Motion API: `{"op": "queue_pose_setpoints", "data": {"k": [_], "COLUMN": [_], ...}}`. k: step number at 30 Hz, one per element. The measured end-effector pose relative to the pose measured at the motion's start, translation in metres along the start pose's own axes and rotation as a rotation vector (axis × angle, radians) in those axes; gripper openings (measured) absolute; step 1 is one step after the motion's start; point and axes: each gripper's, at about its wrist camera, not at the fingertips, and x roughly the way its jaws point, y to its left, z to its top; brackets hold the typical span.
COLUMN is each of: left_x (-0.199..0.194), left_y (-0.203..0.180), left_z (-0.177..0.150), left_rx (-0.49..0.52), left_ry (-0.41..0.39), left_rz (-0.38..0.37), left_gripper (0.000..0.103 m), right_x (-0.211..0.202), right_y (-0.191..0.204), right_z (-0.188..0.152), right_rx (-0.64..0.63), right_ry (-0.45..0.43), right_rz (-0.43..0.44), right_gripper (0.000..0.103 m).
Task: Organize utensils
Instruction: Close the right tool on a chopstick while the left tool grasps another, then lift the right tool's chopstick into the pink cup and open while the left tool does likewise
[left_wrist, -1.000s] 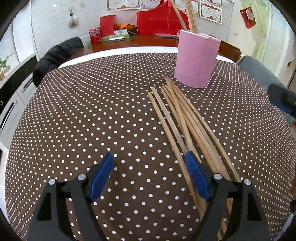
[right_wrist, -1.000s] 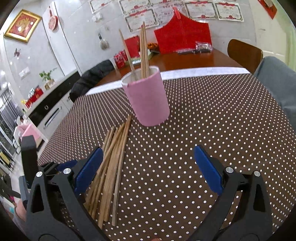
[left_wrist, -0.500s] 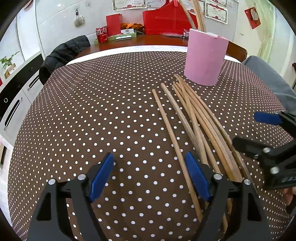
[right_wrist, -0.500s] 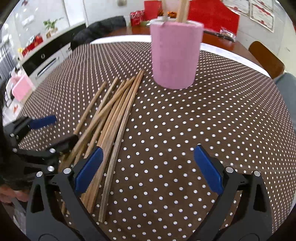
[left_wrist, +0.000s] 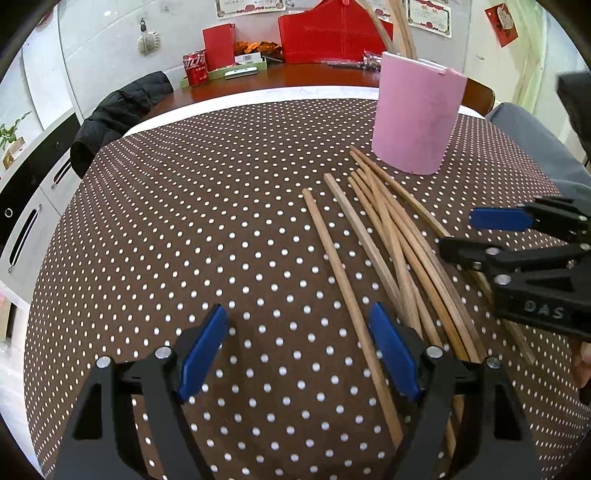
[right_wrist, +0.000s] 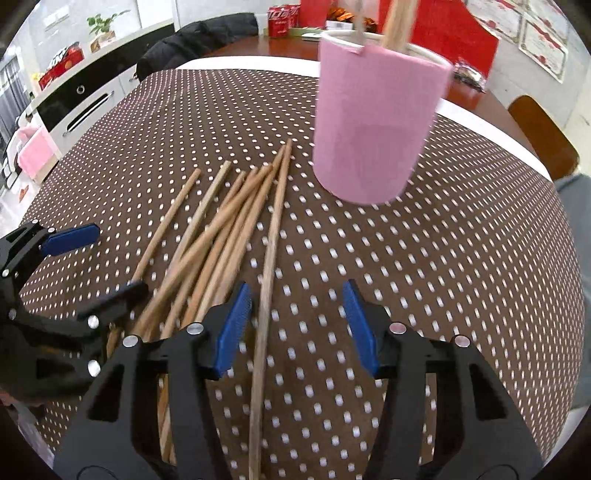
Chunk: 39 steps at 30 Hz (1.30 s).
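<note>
Several wooden chopsticks lie in a loose bundle on the brown polka-dot tablecloth, pointing toward a pink cylindrical holder that has a few chopsticks standing in it. The bundle and the holder also show in the right wrist view. My left gripper is open, low over the cloth, with one chopstick running between its fingers. My right gripper is open, with the rightmost chopstick between its fingers. Each gripper shows in the other's view: the right and the left.
A dark jacket hangs over a chair at the far left edge of the table. A wooden table behind holds a red can and red boxes. A brown chair stands at the far right. Cabinets stand to the left.
My right gripper has moved lower and closer to the bundle's right edge, narrowing a little around the rightmost chopstick. My left gripper has shifted slightly, staying open.
</note>
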Motion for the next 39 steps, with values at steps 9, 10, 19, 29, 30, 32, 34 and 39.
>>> {"op": "queue_pose_setpoints", "data": {"k": [9,10,19,29,30,32,34,39], "left_x": [0.006,0.007,-0.001,-0.024,-0.028,-0.032,-0.037,-0.05], "left_y": [-0.004,-0.004,0.027,0.052,0.053,0.056,0.055,0.053], "left_z": [0.019,0.02,0.02,0.029,0.029,0.03,0.031,0.036], "left_rx": [0.034,0.035,-0.093,-0.195,-0.197,-0.197,-0.195,-0.188], "left_ry": [0.031,0.034,-0.046,-0.165,-0.179,-0.2,-0.215,-0.261], "left_rz": [-0.053,-0.057,-0.077,-0.048,-0.041,-0.036,-0.034,-0.023], "left_gripper": [0.011,0.009,0.005,0.005,0.005,0.005,0.005,0.005], "right_x": [0.017,0.018,0.005,-0.044,-0.047,-0.059,-0.071,-0.088], "right_y": [0.021,0.023,0.008,-0.017,-0.015,-0.016,-0.018,-0.014], "right_z": [0.025,0.025,0.008,-0.015,-0.014,-0.016,-0.021,-0.025], "right_rx": [-0.066,-0.068,0.003,0.079,0.082,0.087,0.089,0.096], "right_ry": [0.009,0.005,-0.058,-0.191,-0.204,-0.241,-0.275,-0.346], "right_rz": [0.0,0.005,0.013,0.048,0.05,0.056,0.064,0.074], "right_gripper": [0.021,0.016,0.005,0.005,0.005,0.005,0.005,0.005]}}
